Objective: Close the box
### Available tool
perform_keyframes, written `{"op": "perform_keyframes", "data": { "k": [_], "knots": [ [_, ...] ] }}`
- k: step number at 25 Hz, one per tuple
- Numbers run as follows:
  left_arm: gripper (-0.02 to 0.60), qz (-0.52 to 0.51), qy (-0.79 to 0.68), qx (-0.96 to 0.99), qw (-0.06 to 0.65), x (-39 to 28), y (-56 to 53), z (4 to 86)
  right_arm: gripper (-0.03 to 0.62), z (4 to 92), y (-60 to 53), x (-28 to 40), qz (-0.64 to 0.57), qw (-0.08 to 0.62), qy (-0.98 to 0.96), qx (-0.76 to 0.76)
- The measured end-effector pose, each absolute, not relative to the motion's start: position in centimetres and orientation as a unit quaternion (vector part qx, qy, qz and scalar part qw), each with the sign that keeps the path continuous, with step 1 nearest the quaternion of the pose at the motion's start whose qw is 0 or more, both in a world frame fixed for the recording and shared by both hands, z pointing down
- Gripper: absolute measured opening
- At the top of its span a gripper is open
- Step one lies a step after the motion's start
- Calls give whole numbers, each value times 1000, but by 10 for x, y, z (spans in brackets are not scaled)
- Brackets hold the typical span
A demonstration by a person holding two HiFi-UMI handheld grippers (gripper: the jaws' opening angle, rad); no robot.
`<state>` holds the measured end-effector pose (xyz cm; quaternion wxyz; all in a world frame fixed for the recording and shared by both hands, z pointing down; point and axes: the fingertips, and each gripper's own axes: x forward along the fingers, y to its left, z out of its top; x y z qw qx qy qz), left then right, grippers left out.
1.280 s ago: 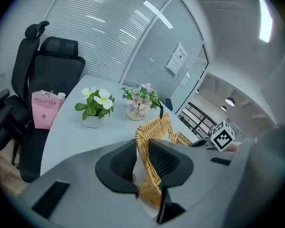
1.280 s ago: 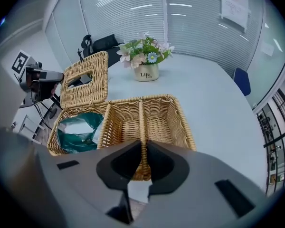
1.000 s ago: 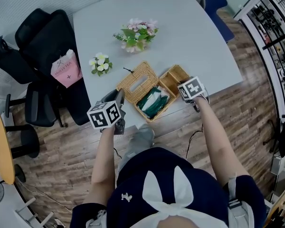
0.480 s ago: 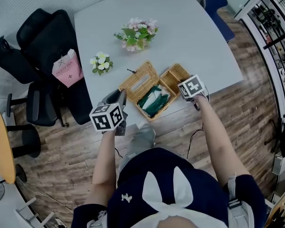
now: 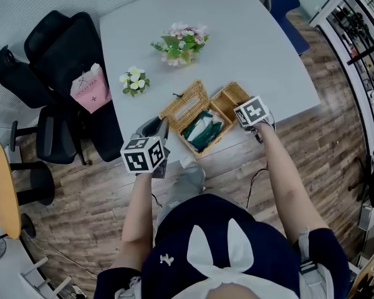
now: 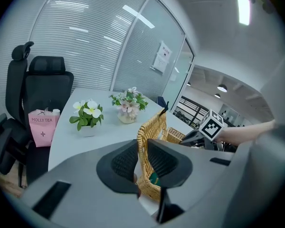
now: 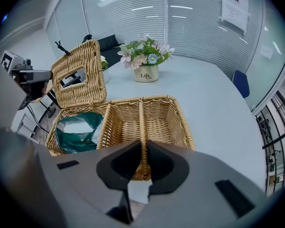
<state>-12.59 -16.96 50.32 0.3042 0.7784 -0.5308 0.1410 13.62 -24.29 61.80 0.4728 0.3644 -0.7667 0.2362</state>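
Left hand-held gripper (image 6: 142,161): my jaws, just closing, clamp the lid (image 7: 92,61) edge; lid raised.
Right hand-held gripper (image 7: 142,161): clamped on box (image 7: 161,120) divider.
Where: box open, at worktop (image 7: 213,94) edge.

Tan woven wicker box (image 5: 226,98); dark green packet (image 5: 202,132); pink bag (image 5: 90,89); black chair (image 5: 56,42); pale grey table (image 5: 249,36).
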Motion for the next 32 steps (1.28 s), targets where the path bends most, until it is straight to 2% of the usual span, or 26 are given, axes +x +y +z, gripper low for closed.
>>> {"op": "perform_keyframes", "data": {
  "k": [32],
  "knots": [
    [74, 159, -506, 804, 268, -105, -147, 493, 41, 618, -244, 135, 219, 471, -773, 365]
  ]
}}
